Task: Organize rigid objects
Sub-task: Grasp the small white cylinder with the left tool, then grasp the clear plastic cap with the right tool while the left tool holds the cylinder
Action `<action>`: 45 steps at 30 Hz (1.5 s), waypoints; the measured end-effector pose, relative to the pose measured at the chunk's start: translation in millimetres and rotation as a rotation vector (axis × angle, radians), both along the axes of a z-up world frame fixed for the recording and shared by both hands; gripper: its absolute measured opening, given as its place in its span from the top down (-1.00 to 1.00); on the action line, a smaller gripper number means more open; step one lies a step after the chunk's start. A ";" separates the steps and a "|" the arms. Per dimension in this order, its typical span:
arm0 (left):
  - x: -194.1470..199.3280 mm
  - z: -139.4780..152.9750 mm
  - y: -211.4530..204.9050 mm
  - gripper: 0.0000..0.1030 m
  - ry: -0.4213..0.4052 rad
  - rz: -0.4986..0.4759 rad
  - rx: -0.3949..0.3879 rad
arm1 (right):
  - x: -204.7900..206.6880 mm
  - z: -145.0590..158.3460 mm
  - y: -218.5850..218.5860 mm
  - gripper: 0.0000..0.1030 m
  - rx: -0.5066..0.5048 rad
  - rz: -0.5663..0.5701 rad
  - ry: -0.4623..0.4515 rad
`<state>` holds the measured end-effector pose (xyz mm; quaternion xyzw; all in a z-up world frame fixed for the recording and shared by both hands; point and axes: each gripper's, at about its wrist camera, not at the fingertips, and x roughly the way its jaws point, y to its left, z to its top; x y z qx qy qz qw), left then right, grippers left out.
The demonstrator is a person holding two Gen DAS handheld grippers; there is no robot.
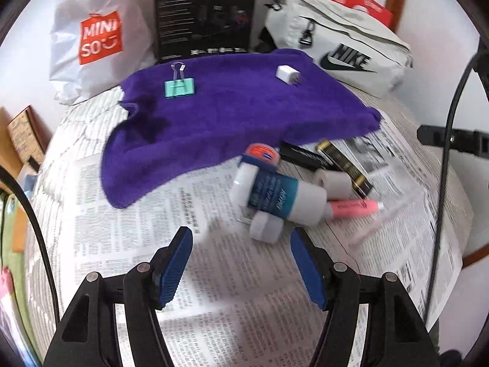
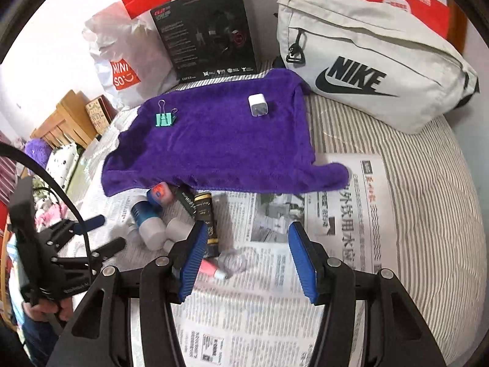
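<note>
Newspaper (image 1: 128, 214) covers the bed under both of our grippers, and a purple towel (image 1: 232, 113) lies spread over its far part. On that towel we see a teal binder clip (image 1: 179, 88) at about ten o'clock and a white charger plug (image 1: 287, 75) at about one o'clock, well apart from each other. Just off the towel's near edge sits the pile of small things: a blue-and-white bottle (image 1: 275, 195) lying on its side, a small tub with an orange top (image 1: 262, 152) touching the towel's edge, a black-and-gold tube (image 1: 342, 162) and a pink tube (image 1: 354, 206) at the pile's three o'clock side.

Our left gripper (image 1: 241, 270) hangs above bare newsprint with its blue pads moderately apart and nothing between them; the pile is at one o'clock from it. Our right gripper (image 2: 244, 263) is likewise partly spread and empty, the black-and-gold tube partly hidden behind its left finger. A grey waist bag (image 2: 382, 70) rests at two o'clock.
</note>
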<state>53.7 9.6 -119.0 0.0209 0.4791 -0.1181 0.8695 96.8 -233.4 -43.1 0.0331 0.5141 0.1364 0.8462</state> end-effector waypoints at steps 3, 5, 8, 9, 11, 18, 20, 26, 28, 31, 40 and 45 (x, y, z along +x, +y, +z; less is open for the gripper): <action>1.7 -7.1 -2.5 -0.26 -0.009 -0.013 0.020 | -7.5 -3.9 -4.1 -0.12 0.012 -0.016 0.008; 6.1 -13.5 -3.6 -0.26 0.008 -0.021 0.035 | -10.8 -7.9 -5.5 -0.12 0.003 -0.021 0.017; 9.8 -19.0 -6.2 -0.26 0.008 -0.038 0.030 | -14.4 -15.8 -8.5 -0.12 -0.003 -0.024 0.035; 10.9 -20.6 -7.9 -0.26 0.007 -0.043 0.037 | -14.4 -17.7 -9.2 -0.12 -0.005 -0.026 0.041; 13.4 -22.7 -10.6 -0.26 0.005 -0.047 0.056 | -14.6 -20.3 -11.6 -0.12 -0.005 -0.034 0.046; 17.6 -23.7 -18.0 0.12 0.000 -0.077 0.029 | -15.1 -26.3 -13.6 -0.12 -0.018 -0.025 0.055; 18.1 -22.1 -17.9 0.33 0.001 -0.085 0.021 | -16.0 -29.8 -12.7 -0.12 -0.018 -0.020 0.062; 14.6 -19.6 -9.8 0.33 0.012 -0.075 0.010 | -17.6 -39.4 -9.6 -0.12 -0.034 -0.005 0.081; 12.3 -18.8 -4.4 0.33 0.014 -0.051 0.017 | -18.4 -40.1 -8.7 -0.12 -0.031 0.005 0.075; 8.6 -17.7 5.7 0.33 0.016 -0.013 0.014 | -18.3 -43.4 -6.2 -0.12 -0.029 0.016 0.076; 6.6 -21.1 21.6 0.33 0.044 0.042 -0.042 | -13.2 -61.1 12.2 -0.10 -0.035 0.067 0.080; 6.2 -22.6 21.2 0.33 0.044 0.046 -0.038 | -7.6 -72.9 18.5 0.07 -0.034 0.073 0.102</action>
